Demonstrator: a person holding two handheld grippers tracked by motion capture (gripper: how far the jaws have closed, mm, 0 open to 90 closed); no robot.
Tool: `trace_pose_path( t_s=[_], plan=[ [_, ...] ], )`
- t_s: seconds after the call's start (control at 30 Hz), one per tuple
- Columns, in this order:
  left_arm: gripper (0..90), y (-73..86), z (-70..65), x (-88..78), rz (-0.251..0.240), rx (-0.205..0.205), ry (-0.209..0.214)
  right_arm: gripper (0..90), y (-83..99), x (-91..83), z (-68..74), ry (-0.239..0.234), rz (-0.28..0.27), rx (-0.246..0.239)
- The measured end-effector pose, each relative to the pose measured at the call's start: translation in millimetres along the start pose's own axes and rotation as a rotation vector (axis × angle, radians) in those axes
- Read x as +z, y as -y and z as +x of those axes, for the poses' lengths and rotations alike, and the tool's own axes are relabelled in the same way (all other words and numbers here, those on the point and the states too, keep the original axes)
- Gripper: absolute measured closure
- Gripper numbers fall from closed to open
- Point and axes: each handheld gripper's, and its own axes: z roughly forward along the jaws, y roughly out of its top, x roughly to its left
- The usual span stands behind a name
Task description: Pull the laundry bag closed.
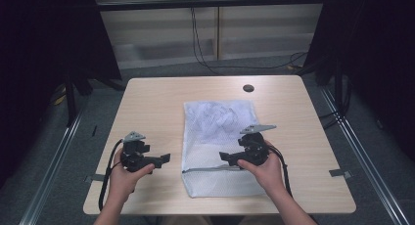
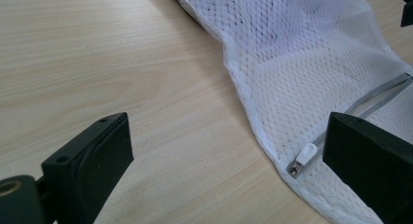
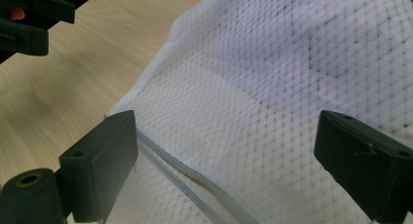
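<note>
A white mesh laundry bag (image 1: 219, 137) lies flat in the middle of the wooden table (image 1: 151, 102), with pale cloth showing inside its far half. A grey zipper (image 1: 215, 168) runs across the bag near its front end. The zipper's white pull (image 2: 306, 153) sits at the bag's left edge. My left gripper (image 1: 164, 160) is open just left of the bag, with the pull close to its right jaw (image 2: 226, 136). My right gripper (image 1: 225, 159) hovers open over the bag, its jaws spread above the mesh and the zipper line (image 3: 226, 131).
A dark round grommet hole (image 1: 248, 88) sits near the table's far edge. Black curtains and stands flank the table, and cables (image 1: 205, 58) trail on the floor behind. Bare wood stretches left and right of the bag.
</note>
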Motion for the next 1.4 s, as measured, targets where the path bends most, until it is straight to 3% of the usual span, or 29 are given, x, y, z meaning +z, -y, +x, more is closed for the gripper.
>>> trace_pose_path(
  t_s=[0.6,1.2,1.4],
  plan=[
    [4.1,-2.0,4.5,-7.2,-0.019,-0.014,0.007,13.1,-4.4,27.2,21.0,-0.059,0.02,-0.004],
    [5.2,-1.8,4.9,-8.9,-0.022,-0.019,0.003,29.0,-5.9,43.6,31.3,-0.115,0.027,0.022],
    [5.6,-1.9,5.1,-9.6,-0.018,-0.011,0.006,35.6,-6.2,46.8,34.8,-0.128,0.027,0.06]
  ],
)
